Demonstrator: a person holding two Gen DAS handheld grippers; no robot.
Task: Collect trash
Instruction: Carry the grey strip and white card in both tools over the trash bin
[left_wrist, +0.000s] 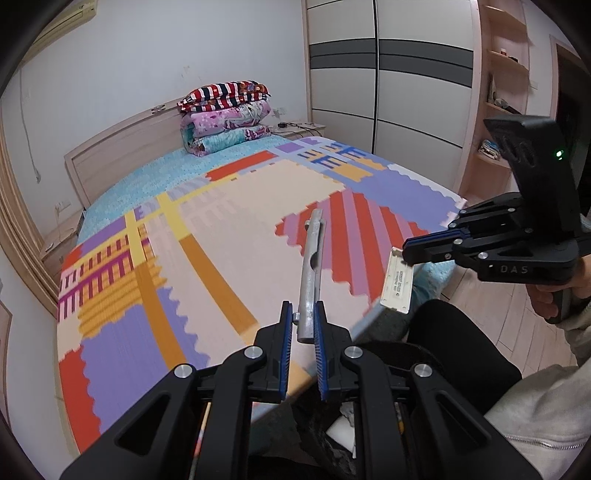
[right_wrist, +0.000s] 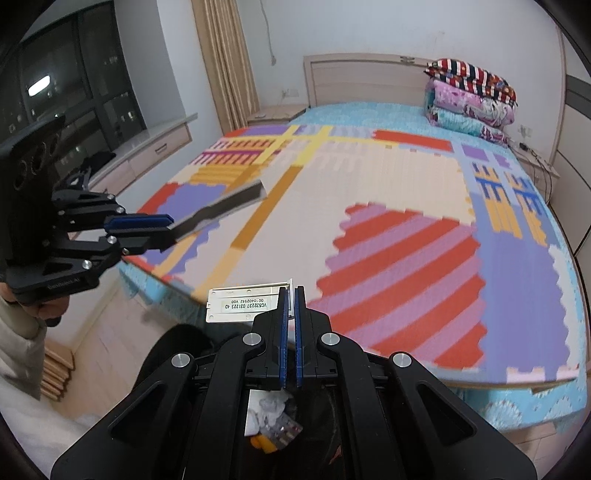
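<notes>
Left tool (left_wrist: 303, 325) clamps the grey metal bar (left_wrist: 311, 273), right tool (right_wrist: 290, 306) pinches the white labelled plastic plate (right_wrist: 243, 304), both poised over the dark trash bin (right_wrist: 273, 417) for dropping.

The folded quilts (left_wrist: 225, 122) are stacked on the bed (left_wrist: 122, 192) against the headboard (left_wrist: 122, 140). The wardrobe (left_wrist: 388, 81) stands beside the bed; the mat (left_wrist: 258, 206) lies on it.

Left gripper (left_wrist: 306, 325), right gripper (right_wrist: 291, 314) clamped.
</notes>
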